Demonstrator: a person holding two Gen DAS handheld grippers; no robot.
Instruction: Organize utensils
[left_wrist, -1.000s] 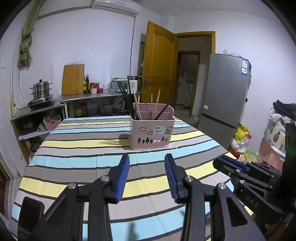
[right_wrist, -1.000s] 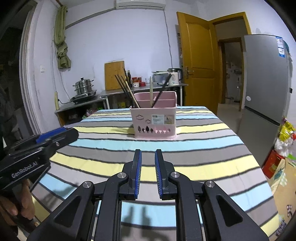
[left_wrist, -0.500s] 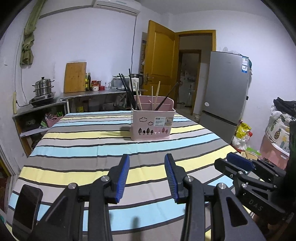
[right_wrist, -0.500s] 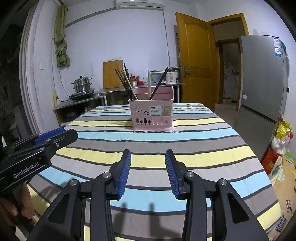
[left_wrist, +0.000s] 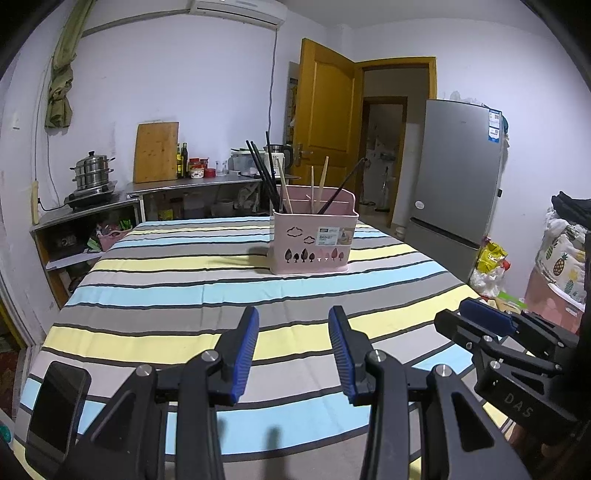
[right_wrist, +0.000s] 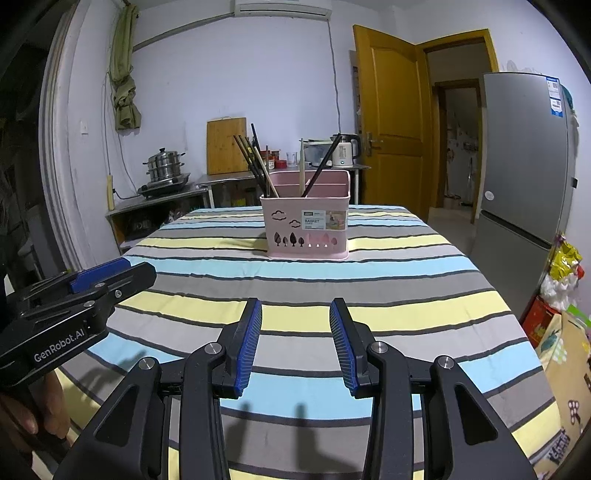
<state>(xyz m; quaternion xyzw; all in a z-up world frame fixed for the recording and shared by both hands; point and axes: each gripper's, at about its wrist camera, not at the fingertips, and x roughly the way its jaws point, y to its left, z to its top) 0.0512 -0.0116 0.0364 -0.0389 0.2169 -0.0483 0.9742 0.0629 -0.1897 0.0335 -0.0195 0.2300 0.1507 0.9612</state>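
Pink basket (left_wrist: 313, 236) holds upright chopsticks (left_wrist: 263, 173); left gripper (left_wrist: 293, 325) spread empty, right gripper (right_wrist: 295, 317) now opened from near-closed.

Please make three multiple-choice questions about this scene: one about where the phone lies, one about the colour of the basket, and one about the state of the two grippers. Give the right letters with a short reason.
1. Where does the phone lie?
A. At the near left corner of the table
B. Inside the basket
C. On the fridge

2. What colour is the basket that holds the chopsticks?
A. Green
B. Pink
C. White

3. How are the two grippers?
A. Both shut on chopsticks
B. One open, one shut
C. Both open and holding nothing

Answers:
1. A: the phone lies flat on the table at its near left corner.
2. B: the basket has pink walls, and the chopsticks stand in it.
3. C: the left gripper and the right gripper both show spread fingers with only cloth between.
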